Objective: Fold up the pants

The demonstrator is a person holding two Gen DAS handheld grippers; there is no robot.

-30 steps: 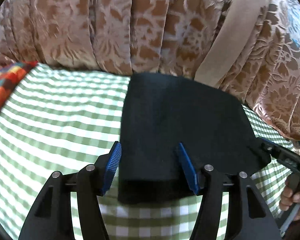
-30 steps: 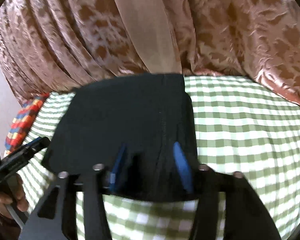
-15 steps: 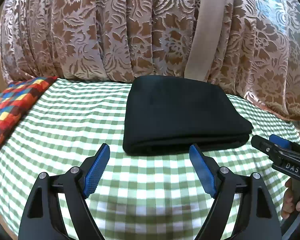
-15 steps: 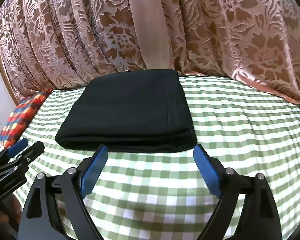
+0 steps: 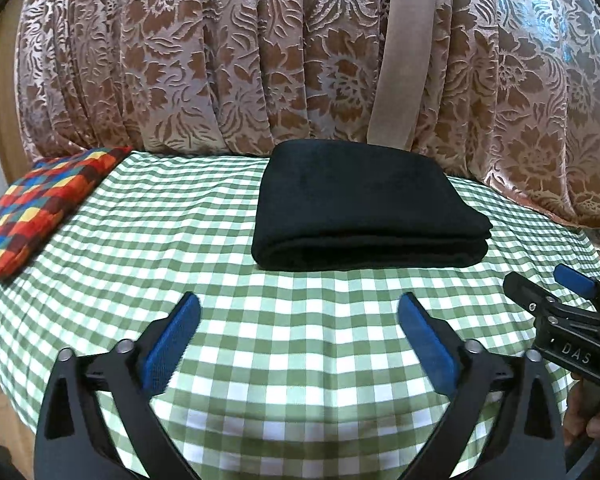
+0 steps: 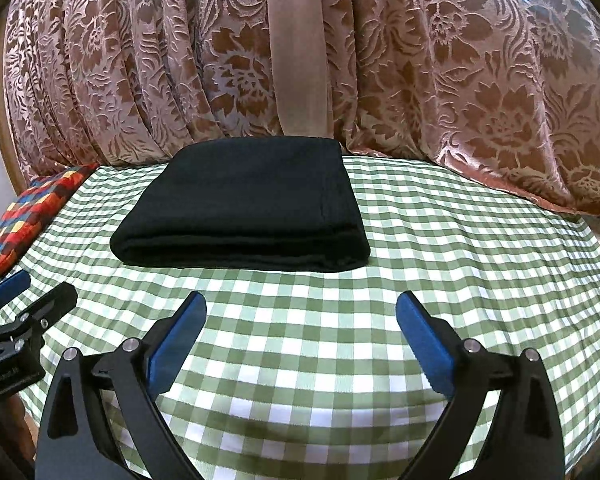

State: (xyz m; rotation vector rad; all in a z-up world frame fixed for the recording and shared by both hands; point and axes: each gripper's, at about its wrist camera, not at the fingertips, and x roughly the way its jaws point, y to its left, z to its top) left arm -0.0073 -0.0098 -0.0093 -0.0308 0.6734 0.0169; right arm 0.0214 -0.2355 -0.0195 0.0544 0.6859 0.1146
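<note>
Both the left gripper (image 5: 298,340) and the right gripper (image 6: 300,338) hover with jaws spread wide, holding nothing, over the green checked cloth (image 5: 180,240). Beyond them, the black pants (image 6: 248,208) lie folded at the cloth's far edge, against the floral curtain (image 6: 460,80).

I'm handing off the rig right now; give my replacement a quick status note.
Left hand-held gripper: open, empty, above the checked cloth, short of the pants.
Right hand-held gripper: open, empty, likewise clear of them.
Black pants: a compact folded stack at the far side near the floral curtain; patchwork cushion to the left.
Done: folding looks finished.
Left: probably nothing; at most check the edges.
</note>
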